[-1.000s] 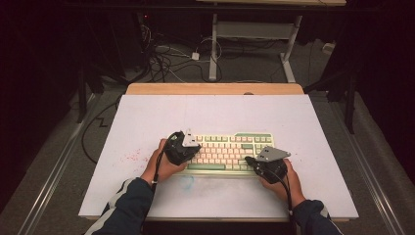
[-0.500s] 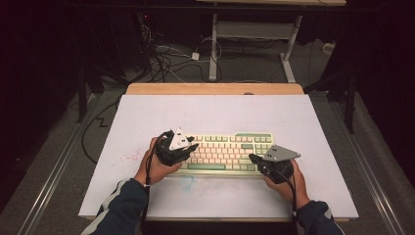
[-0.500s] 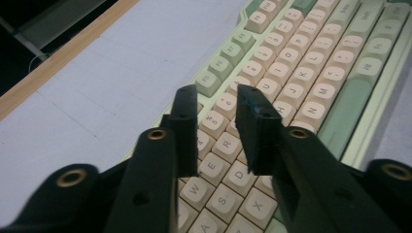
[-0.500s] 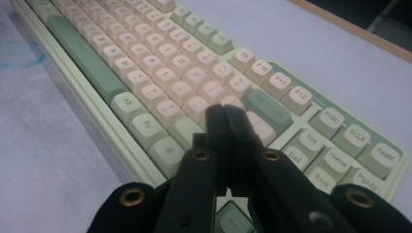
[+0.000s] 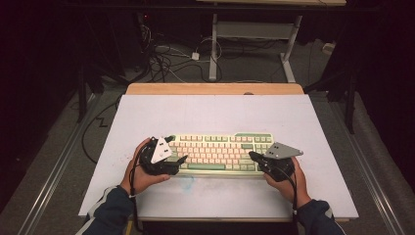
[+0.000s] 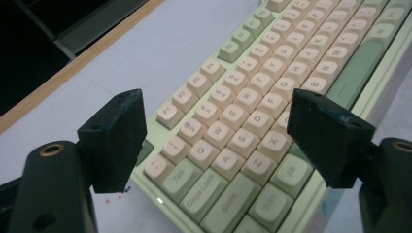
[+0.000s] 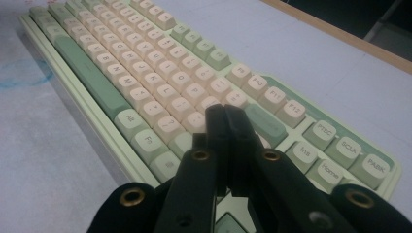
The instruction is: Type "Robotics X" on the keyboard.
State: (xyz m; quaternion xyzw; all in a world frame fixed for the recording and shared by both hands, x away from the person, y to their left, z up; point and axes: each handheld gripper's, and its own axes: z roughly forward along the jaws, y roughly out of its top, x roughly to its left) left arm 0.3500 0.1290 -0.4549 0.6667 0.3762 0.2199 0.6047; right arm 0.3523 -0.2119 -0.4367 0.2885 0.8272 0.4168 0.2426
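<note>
A green and cream keyboard [image 5: 220, 152] lies across the near half of the white table top [image 5: 215, 112]. At its left end a hand holds my left gripper [image 5: 175, 150]. Its jaws have just been opening and now stand wide apart. In the left gripper view, the keyboard's [image 6: 252, 111] left-hand keys lie beyond my left gripper [image 6: 216, 104], and neither pad touches them. My right gripper [image 5: 252, 155] is at the keyboard's right end. In the right gripper view, my right gripper's [image 7: 223, 111] jaws are shut together with nothing in them. Their tips hang just over the keys near the keyboard's [image 7: 145, 73] right side.
A wooden edge [image 5: 215, 89] runs along the table's far side. Cables [image 5: 166, 61] and a desk frame [image 5: 254, 39] stand on the dark floor beyond. A faint blue smear [image 5: 188, 182] marks the table top in front of the keyboard.
My left gripper has drawn back leftward from over the keys to the keyboard's left end, and its jaws have gone from shut to wide open. The right gripper has barely moved.
</note>
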